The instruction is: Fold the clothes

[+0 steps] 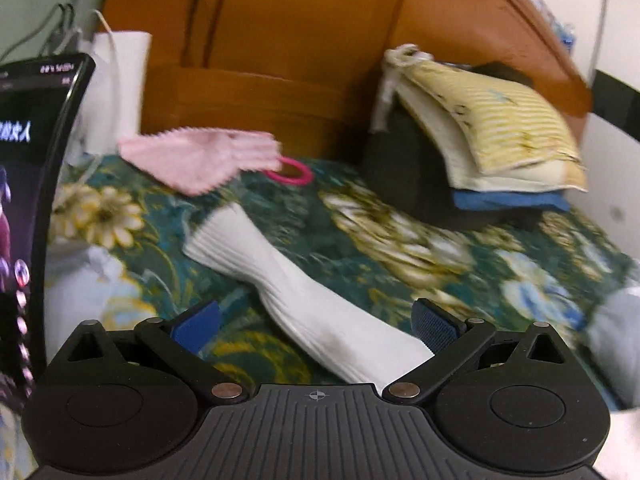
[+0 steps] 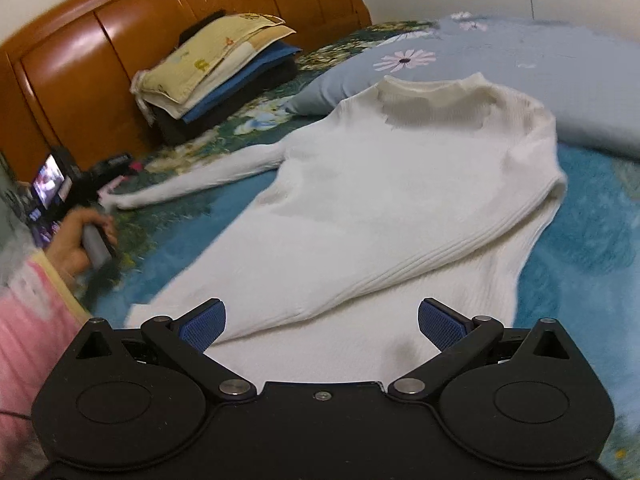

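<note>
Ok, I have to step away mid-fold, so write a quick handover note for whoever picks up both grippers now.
Left gripper: jaws open, empty, hovering over the outstretched sleeve near its cuff.
Right gripper: jaws open, empty, over the sweater's lower body.
White sweater lies flat on the bedspread; one sleeve is already folded across the body, the other points toward the headboard.
Left to do: fold the outstretched sleeve in, then fold the body. Finished stack sits by the headboard.
</note>
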Motion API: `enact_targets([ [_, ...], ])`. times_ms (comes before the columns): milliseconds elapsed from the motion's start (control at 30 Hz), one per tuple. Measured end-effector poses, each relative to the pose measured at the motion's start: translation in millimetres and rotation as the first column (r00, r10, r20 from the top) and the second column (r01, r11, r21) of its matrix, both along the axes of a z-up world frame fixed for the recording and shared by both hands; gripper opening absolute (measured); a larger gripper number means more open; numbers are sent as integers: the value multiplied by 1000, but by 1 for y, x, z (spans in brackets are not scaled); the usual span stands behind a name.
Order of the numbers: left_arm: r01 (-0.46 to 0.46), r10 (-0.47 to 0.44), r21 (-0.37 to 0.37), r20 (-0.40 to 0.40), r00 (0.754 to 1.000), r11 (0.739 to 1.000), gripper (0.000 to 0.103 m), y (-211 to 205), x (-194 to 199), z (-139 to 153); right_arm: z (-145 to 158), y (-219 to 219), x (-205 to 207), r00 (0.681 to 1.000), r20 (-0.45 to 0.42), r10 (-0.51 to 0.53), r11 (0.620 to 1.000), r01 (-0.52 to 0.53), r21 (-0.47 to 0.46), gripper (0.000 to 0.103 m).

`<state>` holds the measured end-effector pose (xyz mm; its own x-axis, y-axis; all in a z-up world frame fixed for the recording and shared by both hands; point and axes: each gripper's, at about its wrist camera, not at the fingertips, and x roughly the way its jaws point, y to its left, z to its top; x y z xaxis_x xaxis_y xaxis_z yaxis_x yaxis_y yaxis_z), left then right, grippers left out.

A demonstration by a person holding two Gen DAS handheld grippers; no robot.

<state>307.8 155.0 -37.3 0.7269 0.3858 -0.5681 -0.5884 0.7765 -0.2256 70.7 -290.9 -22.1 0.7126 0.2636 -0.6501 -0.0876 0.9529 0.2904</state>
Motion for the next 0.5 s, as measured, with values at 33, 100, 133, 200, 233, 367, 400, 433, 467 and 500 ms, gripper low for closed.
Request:
enact_targets([
  [33, -23, 23, 0, -5, 1000, 1000, 103, 3, 3, -1, 0, 0, 0, 1000, 1, -4, 1000, 4, -12, 102],
  [100, -50, 49, -22, -21, 999, 999, 103, 11, 10, -5, 1, 1, 1, 1000, 3, -13, 999, 13, -35, 102],
  [133, -58, 57, -40, -29, 998, 998, 103, 16, 14, -7, 1, 1, 2, 1000, 4, -22, 999, 22, -42, 102],
  [200, -79, 76, -84, -36, 996, 993, 103, 25, 19, -12, 6, 0, -1, 999, 39, -36, 998, 38, -52, 102],
  [233, -88, 85, -91, -37, 996, 992, 103, 27, 22, -13, 8, -1, -2, 998, 57, -38, 998, 40, -46, 102],
  [367, -120, 117, -115, -36, 992, 986, 103, 36, 34, -17, 15, -7, -1, 997, 57, -50, 999, 51, -9, 102],
  [400, -127, 124, -125, -33, 992, 984, 103, 38, 35, -17, 15, -9, -1, 997, 54, -53, 999, 53, 3, 102],
  [433, -125, 123, -135, -23, 992, 983, 102, 39, 37, -17, 15, -11, -1, 997, 49, -61, 998, 60, 15, 102],
  [467, -122, 122, -145, -11, 993, 982, 102, 40, 38, -16, 14, -12, -1, 997, 43, -67, 997, 66, 26, 102],
  [500, -113, 114, -154, -5, 994, 982, 97, 41, 39, -17, 13, -14, -1, 997, 36, -74, 997, 72, 40, 102],
])
